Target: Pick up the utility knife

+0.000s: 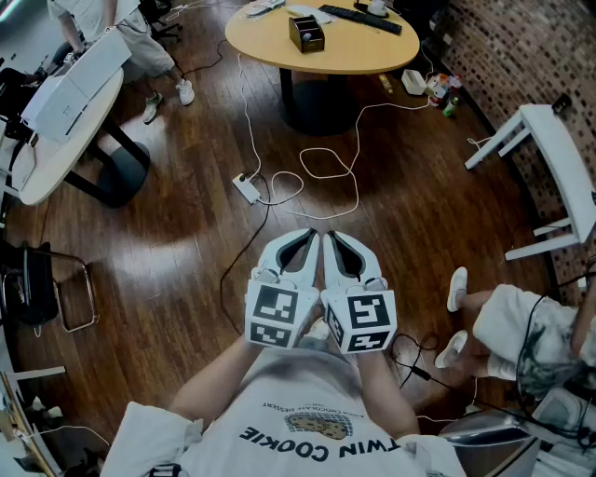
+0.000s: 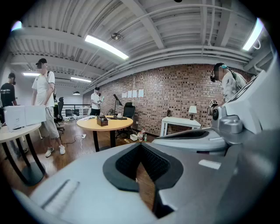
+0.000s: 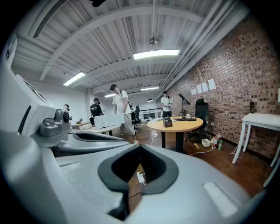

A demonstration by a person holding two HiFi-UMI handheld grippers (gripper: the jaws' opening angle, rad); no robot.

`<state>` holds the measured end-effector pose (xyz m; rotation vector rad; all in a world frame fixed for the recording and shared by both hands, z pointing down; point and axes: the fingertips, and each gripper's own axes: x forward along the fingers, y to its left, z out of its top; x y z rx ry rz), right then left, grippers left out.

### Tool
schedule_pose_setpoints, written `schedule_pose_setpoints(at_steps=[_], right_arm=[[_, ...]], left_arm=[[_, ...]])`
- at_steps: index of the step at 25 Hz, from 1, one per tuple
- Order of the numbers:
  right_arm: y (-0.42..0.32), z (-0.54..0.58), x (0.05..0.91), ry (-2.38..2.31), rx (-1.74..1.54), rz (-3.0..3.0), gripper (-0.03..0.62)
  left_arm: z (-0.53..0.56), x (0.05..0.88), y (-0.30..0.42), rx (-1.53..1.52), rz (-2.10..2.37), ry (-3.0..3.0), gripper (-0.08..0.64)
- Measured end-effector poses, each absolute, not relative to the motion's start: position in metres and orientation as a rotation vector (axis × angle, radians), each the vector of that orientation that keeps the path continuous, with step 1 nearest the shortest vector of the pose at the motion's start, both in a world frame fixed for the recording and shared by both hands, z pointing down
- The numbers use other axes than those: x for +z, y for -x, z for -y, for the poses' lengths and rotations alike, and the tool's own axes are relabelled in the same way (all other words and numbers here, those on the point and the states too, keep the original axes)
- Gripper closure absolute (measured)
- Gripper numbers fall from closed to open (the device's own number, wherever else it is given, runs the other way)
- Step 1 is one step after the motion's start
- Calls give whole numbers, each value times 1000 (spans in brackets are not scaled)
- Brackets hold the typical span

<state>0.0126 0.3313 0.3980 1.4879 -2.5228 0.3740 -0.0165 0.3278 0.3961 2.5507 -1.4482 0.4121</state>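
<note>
No utility knife can be made out in any view. My left gripper (image 1: 303, 238) and right gripper (image 1: 337, 238) are held side by side in front of my chest, high over the dark wooden floor (image 1: 186, 252). Both point forward and slightly down, and both are shut with nothing between the pads. In the left gripper view the left gripper (image 2: 140, 147) has its jaws meeting at the tip, with the right gripper's body close on its right. In the right gripper view the right gripper (image 3: 139, 151) looks the same, with floor showing behind its tip.
A round yellow table (image 1: 372, 51) stands ahead with a small brown box (image 1: 306, 34) and a dark keyboard (image 1: 361, 19). A white power strip (image 1: 247, 189) and looping cables lie on the floor. A white table (image 1: 56, 140) is at left, a white bench (image 1: 563, 168) at right. People stand around.
</note>
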Motion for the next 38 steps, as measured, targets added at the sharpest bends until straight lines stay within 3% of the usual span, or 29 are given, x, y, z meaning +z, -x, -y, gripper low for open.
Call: schedule_pose_setpoints(at_steps=[18,38], right_arm=[[-50,-306,400,-1466,361,2558,591],[14,-146,408,-1495,386,2471,591]], left_arm=[[-307,399,-19,429,1495,-2543,552],[-141,411,48,409,1418,-2515,552]])
